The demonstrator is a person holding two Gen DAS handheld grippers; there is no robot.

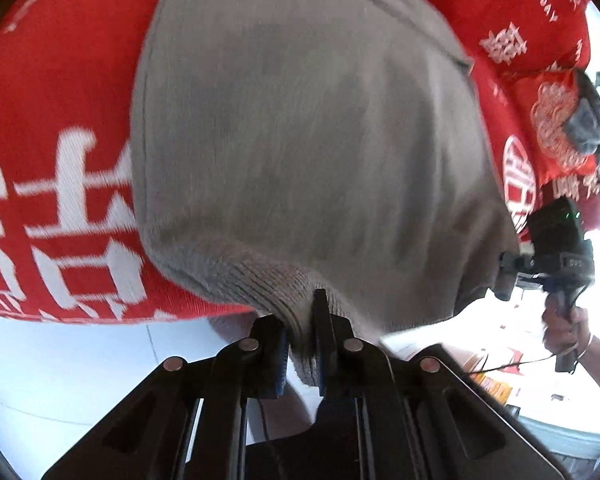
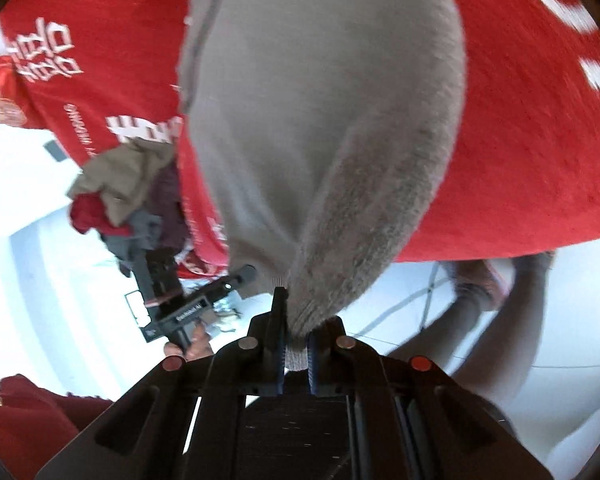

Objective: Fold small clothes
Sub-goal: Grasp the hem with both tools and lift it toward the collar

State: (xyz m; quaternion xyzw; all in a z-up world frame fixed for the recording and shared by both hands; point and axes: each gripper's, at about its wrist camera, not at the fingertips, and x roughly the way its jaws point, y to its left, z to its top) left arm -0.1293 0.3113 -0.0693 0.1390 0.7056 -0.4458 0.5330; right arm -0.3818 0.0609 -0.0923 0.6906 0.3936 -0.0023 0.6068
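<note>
You have the grey knit garment (image 1: 300, 140) pinched at its ribbed hem in both tongs: the left gripper (image 1: 300, 354) is closed down narrow on a bunch of the rib, and the right gripper (image 2: 297, 350) is clamped the same way on another part of that hem. The garment stretches away from both sets of fingers over the red printed cloth (image 1: 56, 128) that covers the work surface; its far end runs out of view, so you cannot tell how much of it rests on the cloth and how much is lifted. The blur suggests you are mid-motion. This reads as an early step, either spreading the piece flat or carrying the hem over for a first fold; which one cannot be settled from here. For the next move, keep both grips firm and level with each other so the hem stays straight, lay the knit down on the red cloth without twisting, and let go only once the edge lies where you want it. The pile of other clothes (image 2: 128, 200) sits off to the left side, well apart from the piece in hand.
</note>
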